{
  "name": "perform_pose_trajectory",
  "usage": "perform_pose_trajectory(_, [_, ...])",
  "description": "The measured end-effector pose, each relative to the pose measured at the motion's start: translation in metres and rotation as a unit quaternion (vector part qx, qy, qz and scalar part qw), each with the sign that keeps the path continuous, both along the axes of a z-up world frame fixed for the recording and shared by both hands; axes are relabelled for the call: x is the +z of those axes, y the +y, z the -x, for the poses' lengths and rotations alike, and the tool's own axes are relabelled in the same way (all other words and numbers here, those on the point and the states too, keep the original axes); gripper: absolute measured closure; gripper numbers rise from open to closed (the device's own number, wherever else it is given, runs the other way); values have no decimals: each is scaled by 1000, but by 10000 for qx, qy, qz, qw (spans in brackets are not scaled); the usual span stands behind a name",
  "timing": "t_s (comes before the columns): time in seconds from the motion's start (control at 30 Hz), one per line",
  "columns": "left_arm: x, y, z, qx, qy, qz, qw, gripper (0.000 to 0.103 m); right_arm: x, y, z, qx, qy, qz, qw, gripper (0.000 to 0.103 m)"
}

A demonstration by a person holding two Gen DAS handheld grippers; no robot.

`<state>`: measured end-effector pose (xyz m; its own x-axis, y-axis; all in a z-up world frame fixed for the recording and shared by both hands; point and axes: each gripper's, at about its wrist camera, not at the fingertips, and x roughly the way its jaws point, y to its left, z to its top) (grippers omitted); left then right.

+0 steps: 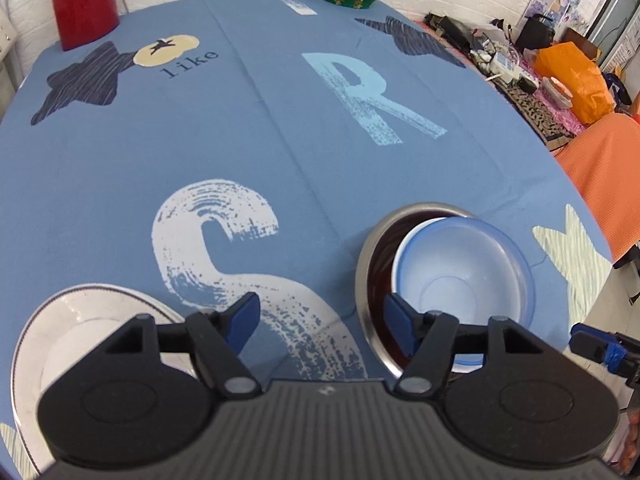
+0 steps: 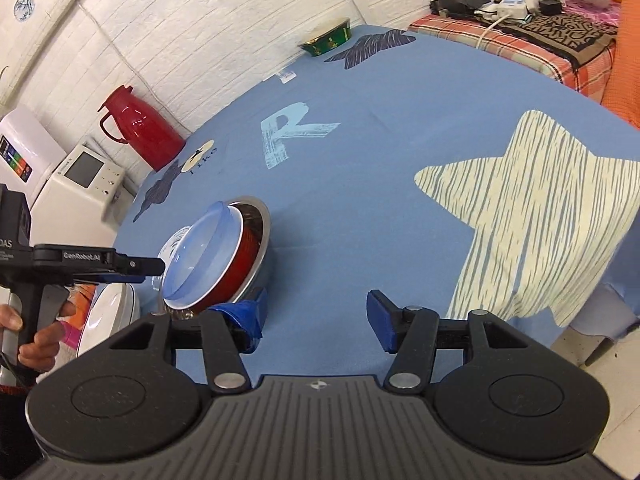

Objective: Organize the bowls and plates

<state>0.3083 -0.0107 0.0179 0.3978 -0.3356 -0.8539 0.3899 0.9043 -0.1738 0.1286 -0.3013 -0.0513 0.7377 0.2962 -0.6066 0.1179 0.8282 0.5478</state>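
Left gripper (image 1: 320,320) hangs over the blue-clothed desk (image 1: 260,140) with jaws spread wide, nothing between them. Just off its right finger sits the steel bowl (image 1: 370,272), a clear blue bowl (image 1: 460,272) tilted inside it; a white plate (image 1: 100,312) lies under its left side. Right gripper (image 2: 316,316) is likewise agape and empty, the stacked bowls just beyond its left finger.

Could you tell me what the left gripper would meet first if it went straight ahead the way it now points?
Probably only the blue tablecloth: the open left gripper points at the printed S, with the white plate and the nested bowls off to either side. Depth is uncertain.
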Motion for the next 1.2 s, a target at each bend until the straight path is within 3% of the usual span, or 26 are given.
perform_pose_trajectory(0.33, [-18, -5, -2, -42, 127, -54, 9999, 37, 6, 19, -41, 676, 129, 349, 9970, 62])
perform_pose_trajectory(0.9, [-23, -2, -10, -76, 104, 114, 9999, 34, 0, 26, -81, 954, 706, 485, 9917, 61])
perform_pose_trajectory(1.2, [-23, 0, -11, -149, 79, 191, 9997, 33, -1, 34, -102, 1011, 988, 930, 9856, 55])
